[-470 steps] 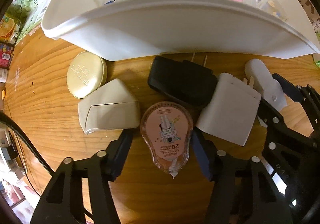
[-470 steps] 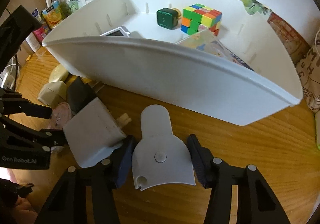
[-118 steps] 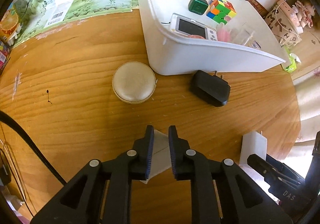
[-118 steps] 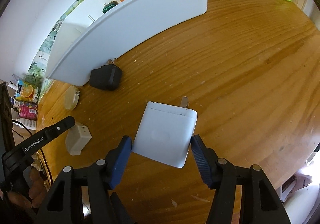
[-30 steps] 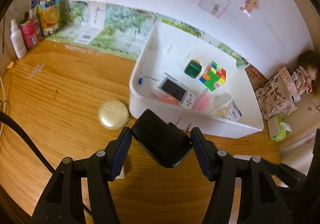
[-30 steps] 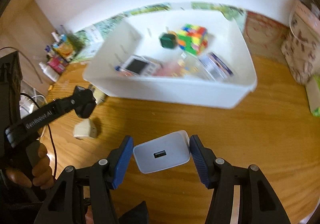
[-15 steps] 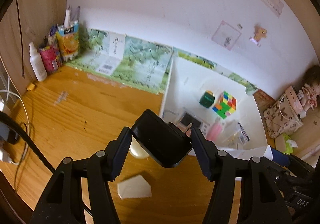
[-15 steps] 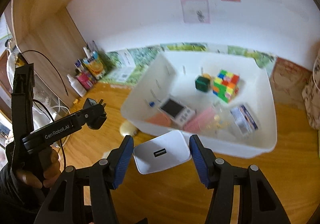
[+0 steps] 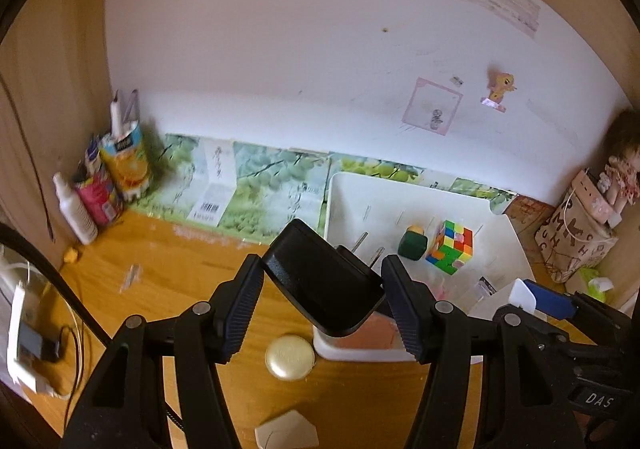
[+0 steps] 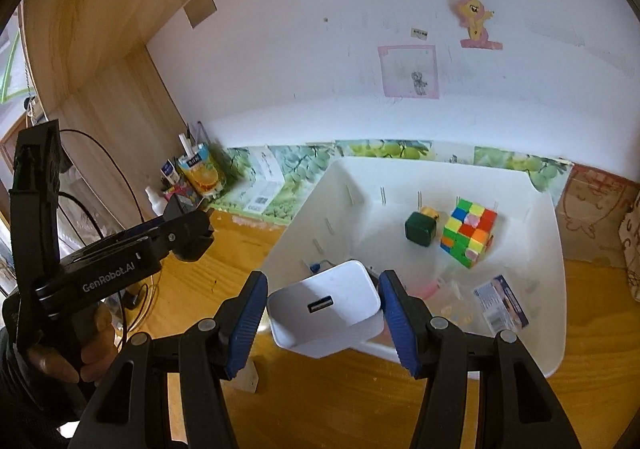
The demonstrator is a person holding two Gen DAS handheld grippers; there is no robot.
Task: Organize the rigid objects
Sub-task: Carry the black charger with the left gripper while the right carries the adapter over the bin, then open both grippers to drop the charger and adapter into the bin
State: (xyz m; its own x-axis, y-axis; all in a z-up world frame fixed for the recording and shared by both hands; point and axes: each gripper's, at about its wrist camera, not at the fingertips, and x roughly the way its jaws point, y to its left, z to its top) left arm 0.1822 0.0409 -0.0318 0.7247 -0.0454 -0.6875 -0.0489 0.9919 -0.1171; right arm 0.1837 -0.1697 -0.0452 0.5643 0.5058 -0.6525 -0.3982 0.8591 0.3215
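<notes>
Left gripper (image 9: 322, 291) clamps black plastic plug adapter (image 9: 320, 285), mid-frame | right gripper (image 10: 322, 307) clamps white plastic USB charger (image 10: 326, 307), lower centre, above white plastic bin (image 10: 558, 289) | risk: you release early, chargers strike rim, tumble onto desk.

Tray's (image 9: 336, 185) near contents behind black charger (image 9: 324, 285); beige piece (image 9: 286, 431) cut by bottom edge.
</notes>
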